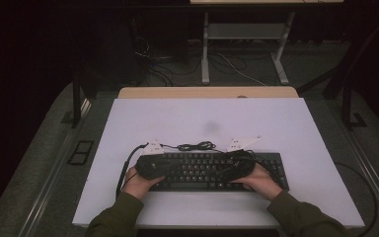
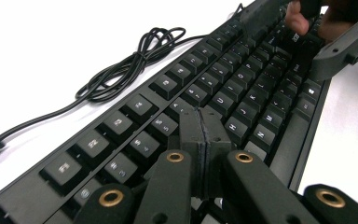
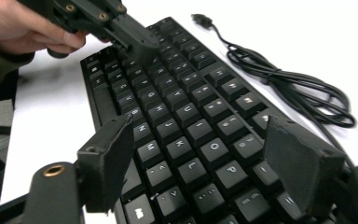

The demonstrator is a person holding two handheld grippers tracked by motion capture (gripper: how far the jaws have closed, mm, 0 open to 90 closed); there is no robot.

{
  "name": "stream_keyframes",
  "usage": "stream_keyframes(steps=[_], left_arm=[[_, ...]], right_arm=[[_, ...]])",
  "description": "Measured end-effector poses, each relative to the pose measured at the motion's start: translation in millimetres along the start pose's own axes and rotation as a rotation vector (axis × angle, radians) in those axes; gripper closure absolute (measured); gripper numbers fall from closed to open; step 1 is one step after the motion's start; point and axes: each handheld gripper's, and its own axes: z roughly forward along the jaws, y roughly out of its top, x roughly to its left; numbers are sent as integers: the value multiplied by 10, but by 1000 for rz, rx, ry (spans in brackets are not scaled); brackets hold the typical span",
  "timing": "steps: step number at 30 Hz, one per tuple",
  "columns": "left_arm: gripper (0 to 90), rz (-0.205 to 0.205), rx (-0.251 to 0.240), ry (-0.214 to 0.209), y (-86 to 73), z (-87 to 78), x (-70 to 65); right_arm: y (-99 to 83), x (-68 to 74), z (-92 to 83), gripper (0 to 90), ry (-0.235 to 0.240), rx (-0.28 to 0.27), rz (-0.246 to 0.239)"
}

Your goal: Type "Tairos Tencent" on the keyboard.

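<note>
Beyond the hand-held grippers, a white table meets a dim grey floor, where a desk frame and loose cables sit.

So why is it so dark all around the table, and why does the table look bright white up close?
High view: light falls on the white table, while the floor and room beyond go nearly black. Left gripper view: the table glares washed-out white behind the sharp black keyboard and its coiled cable. Right gripper view: the same glare, with the near jaws softly blurred and the key letters readable.

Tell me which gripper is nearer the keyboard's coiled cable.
Right. The right gripper is just below the coiled cable; the left gripper sits farther off, at the keyboard's opposite end.
</note>
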Motion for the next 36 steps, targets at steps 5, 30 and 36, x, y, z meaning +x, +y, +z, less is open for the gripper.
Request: stream_keyframes(steps=[5,30,36], left_arm=[[892,13,14,-15,36,86,4],[892,46,72,-9,80,231,-6],[870,38,42,-21,96,177,-24]], right_arm=[[-43,-7,-67,197,-41,-7,8],[-124,-45,-224,181,-111,-26,28],[-125,-54,-247,181,-118,-34,36]])
